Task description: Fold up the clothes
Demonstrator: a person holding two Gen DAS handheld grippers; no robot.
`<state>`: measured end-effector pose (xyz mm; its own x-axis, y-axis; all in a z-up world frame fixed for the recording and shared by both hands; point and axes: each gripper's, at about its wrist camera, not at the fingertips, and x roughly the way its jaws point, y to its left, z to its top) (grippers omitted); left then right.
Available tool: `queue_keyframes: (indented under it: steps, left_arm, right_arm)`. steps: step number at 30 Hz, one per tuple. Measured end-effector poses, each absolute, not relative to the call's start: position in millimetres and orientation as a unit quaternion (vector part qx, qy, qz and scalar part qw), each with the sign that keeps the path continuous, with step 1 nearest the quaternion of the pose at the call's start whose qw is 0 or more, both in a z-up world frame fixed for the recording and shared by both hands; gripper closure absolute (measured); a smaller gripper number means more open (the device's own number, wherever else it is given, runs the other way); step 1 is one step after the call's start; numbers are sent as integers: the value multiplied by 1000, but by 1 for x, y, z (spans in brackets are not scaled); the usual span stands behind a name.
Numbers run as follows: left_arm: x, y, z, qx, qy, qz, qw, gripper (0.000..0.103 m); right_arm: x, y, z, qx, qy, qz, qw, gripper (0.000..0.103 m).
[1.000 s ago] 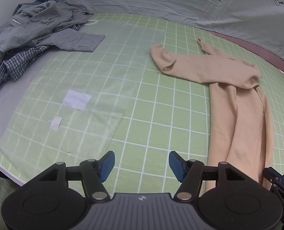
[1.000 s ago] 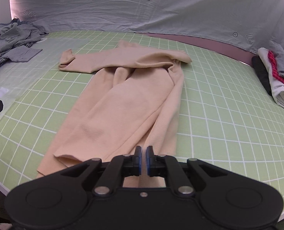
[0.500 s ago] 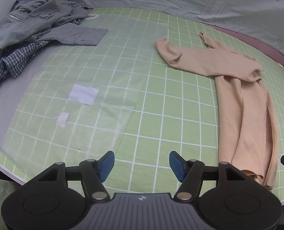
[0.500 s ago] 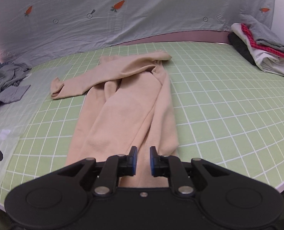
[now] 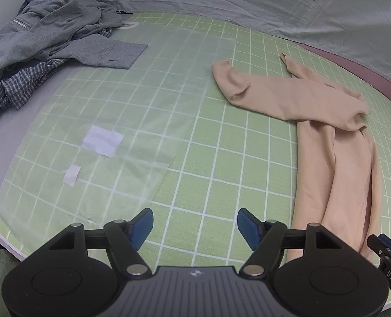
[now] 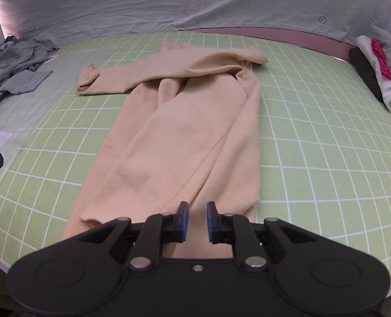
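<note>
A beige long-sleeved garment (image 6: 185,137) lies lengthwise on the green grid mat (image 6: 314,158), one sleeve folded across its top towards the left. My right gripper (image 6: 196,222) hangs over the garment's near hem. Its jaws are opening with a narrow gap, and the pads press on nothing; the cloth shows below the gap. In the left wrist view the garment (image 5: 335,142) lies to the right. My left gripper (image 5: 195,227) is over bare mat left of it, jaws wide and still opening, nothing between them. The right gripper's tip (image 5: 388,251) shows at the lower right.
A heap of grey and checked clothes (image 5: 37,45) sits at the back left. A translucent sheet with white patches (image 5: 103,142) covers the mat's left part. Folded clothes (image 6: 380,79) are stacked at the far right. A grey printed cloth (image 6: 195,5) hangs behind. The table's front edge runs just under both grippers.
The right gripper's jaws have gone from shut to slightly parted over the hem. The left jaws have spread a little wider. The garment has not moved.
</note>
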<state>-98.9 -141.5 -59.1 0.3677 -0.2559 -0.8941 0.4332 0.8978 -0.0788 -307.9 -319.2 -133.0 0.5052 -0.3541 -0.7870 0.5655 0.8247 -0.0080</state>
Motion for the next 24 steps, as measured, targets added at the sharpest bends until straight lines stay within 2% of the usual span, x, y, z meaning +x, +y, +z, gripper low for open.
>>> queue_keyframes:
  steps: [4, 11, 17, 19, 24]
  left_arm:
    - [-84, -156, -63, 69, 522, -184, 830, 32]
    - [-45, -181, -68, 45, 522, -149, 838, 31]
    - [13, -219, -80, 25, 522, -150, 839, 27]
    - [34, -234, -86, 24, 523, -154, 838, 25]
    - [76, -269, -104, 37, 527, -164, 833, 24]
  right_arm:
    - [-305, -352, -115, 127, 388, -273, 871, 80]
    - [-271, -424, -108, 146, 361, -285, 876, 79]
    - [-227, -495, -111, 224, 324, -291, 872, 74]
    - [-210, -520, -112, 251, 310, -292, 869, 66]
    - [-175, -577, -135, 316, 310, -299, 845, 63]
